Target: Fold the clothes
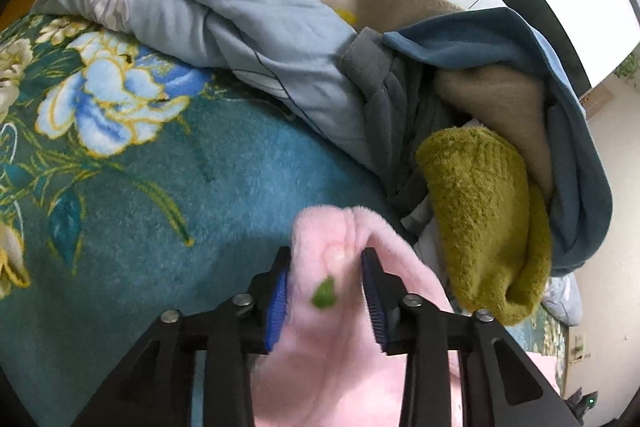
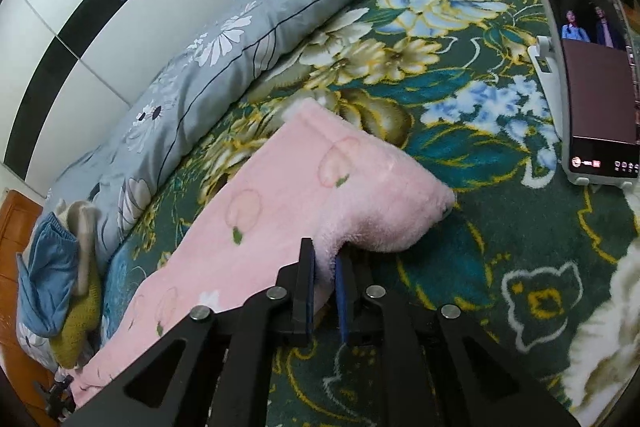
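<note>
On the bed: pink fleece garment [image 2: 280, 195] lay across floral blanket [image 2: 460, 259].
Left gripper [image 1: 326, 281]: fingers part-open, fleece loose between.
Right gripper [image 2: 325, 285]: fingers narrow, pinching fleece edge.

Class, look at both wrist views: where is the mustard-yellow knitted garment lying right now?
The mustard-yellow garment sits in the clothes heap right of the pink fleece in the left wrist view, under a blue fleece.

left gripper [image 1: 326, 291]: black linkage arms, silver pivot screws, ribbed blue pads | right gripper [image 2: 326, 277]: same build
</note>
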A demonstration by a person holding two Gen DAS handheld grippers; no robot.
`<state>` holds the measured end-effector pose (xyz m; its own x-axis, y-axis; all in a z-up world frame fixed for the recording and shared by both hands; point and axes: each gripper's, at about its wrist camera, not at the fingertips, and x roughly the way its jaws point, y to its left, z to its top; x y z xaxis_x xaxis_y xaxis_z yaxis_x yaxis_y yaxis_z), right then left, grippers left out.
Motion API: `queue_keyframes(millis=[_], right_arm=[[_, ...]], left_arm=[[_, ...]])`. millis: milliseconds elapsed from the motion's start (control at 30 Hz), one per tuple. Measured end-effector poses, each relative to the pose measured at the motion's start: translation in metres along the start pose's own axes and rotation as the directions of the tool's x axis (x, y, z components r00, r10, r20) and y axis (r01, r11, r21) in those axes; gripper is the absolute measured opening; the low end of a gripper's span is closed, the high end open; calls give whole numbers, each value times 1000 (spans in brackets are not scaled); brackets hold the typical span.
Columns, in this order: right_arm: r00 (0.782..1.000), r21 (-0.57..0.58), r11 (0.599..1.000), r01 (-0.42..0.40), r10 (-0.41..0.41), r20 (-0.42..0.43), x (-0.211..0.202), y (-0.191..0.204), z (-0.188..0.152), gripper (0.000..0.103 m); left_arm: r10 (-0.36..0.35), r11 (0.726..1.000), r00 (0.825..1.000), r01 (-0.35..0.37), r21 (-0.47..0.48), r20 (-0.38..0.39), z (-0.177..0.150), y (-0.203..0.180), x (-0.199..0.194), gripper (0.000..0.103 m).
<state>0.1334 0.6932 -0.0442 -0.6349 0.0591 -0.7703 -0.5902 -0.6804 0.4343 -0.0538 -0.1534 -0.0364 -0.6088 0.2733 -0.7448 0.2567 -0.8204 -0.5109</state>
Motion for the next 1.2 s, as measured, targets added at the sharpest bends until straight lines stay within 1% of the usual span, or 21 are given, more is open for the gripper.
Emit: queue_keyframes(millis=[100,133,267,333,433,500,600,700,767,867,933,967,1033,1100,1133,1200], right_arm=[[1000,-13,1000,-25,25,6,-14,3,-5,23],[999,-20,999,-35,35,8,-19,4,-7,26],[996,-50,996,-75,77,40,-54,6,-17,29],[992,-52,994,-97,100,72,-78,1,-23,32],[984,-30,991,-132,135,119,-112,-16,-37,35],[978,-1,989,-146,144,149,-132,-33,-56,37],[979,46,991,-129,120,164,-153,-63,-91,37],[984,104,989,-109,93,154,-162,-90,-126,37],[984,134,984,-122,102,148,-165,-104,-143,37],[981,181,972,-151,125,146,-169,-121,-167,37],[981,206,965,-162,134,143,-167,-128,-179,38],[981,215,962,-166,139,137,-166,-131,-183,38],[982,235,956,-173,147,121,-160,-135,-189,38],[982,248,953,-176,153,112,-156,-137,-193,38],[982,252,951,-179,156,110,-154,-138,-194,38],[980,261,947,-189,165,113,-152,-138,-197,38]], left_arm=[[-19,1000,1000,19,9,-11,-6,1,-14,51],[-27,1000,1000,27,12,-9,-8,1,-19,56],[-58,998,998,58,10,9,-21,4,-47,59],[-74,997,997,74,11,17,-30,5,-62,61],[-95,995,995,95,14,26,-50,9,-85,63],[-116,993,993,116,12,30,-70,15,-100,65],[-127,992,992,127,-6,27,-101,27,-118,66],[-102,994,994,103,-27,31,-129,41,-134,66],[-88,995,996,89,-49,33,-145,52,-143,66],[-67,992,998,69,-103,17,-168,72,-150,67],[-60,990,998,58,-128,-17,-181,83,-146,67],[-70,988,997,66,-138,-30,-185,85,-143,67],[-117,980,993,111,-165,-30,-192,87,-139,67],[-171,974,985,164,-157,-35,-194,82,-132,67],[-176,975,984,169,-147,-34,-194,80,-128,67],[-146,981,989,143,-132,-19,-194,77,-119,65]])
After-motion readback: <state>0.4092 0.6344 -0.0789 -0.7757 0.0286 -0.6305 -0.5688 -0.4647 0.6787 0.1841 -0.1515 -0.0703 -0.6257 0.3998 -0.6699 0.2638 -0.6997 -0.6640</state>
